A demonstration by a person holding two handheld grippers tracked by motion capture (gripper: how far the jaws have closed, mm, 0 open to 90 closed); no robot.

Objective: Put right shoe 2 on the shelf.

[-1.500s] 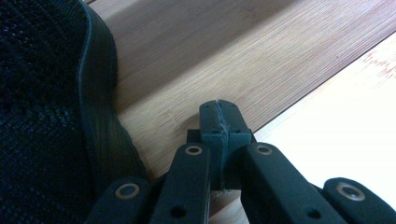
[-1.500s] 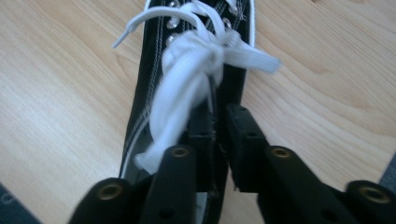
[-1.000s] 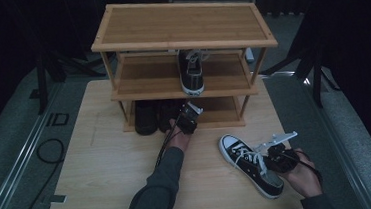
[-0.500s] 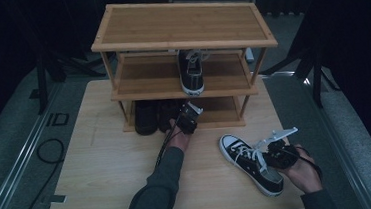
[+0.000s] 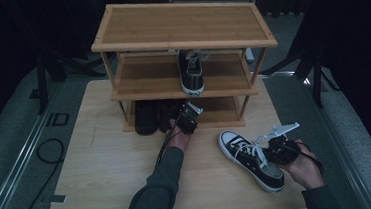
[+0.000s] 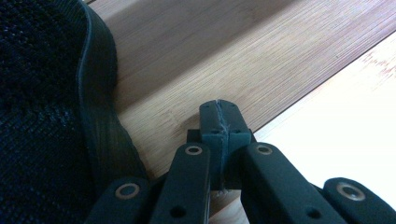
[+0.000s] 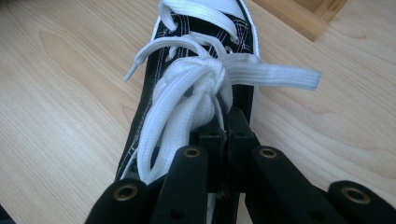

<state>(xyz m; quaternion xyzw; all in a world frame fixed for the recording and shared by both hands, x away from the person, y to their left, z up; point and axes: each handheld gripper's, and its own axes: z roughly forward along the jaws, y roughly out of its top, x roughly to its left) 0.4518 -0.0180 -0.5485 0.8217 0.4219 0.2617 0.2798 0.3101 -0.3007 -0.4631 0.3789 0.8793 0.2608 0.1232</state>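
A black canvas sneaker (image 5: 242, 155) with white laces (image 7: 187, 93) and a white toe cap lies on the table, toe toward the rack. My right gripper (image 5: 273, 151) sits at its ankle opening, and its jaws (image 7: 229, 133) are shut on the sneaker's upper just behind the lace knot. The matching sneaker (image 5: 191, 71) stands on the middle shelf of the bamboo shoe rack (image 5: 118, 39). My left gripper (image 5: 188, 117) is at the front of the bottom shelf (image 6: 261, 60). Its jaws (image 6: 219, 119) are pressed shut with nothing between them, right beside a black shoe (image 6: 42, 93).
Dark shoes (image 5: 147, 116) fill the left part of the bottom shelf. The rack stands at the far half of the light wooden table (image 5: 104, 181). A black cable (image 5: 44, 148) lies on the grey floor at the left. Dark stands flank the rack.
My right gripper has shifted slightly away and up while holding the sneaker, which has barely moved. The left gripper stays at the bottom shelf.
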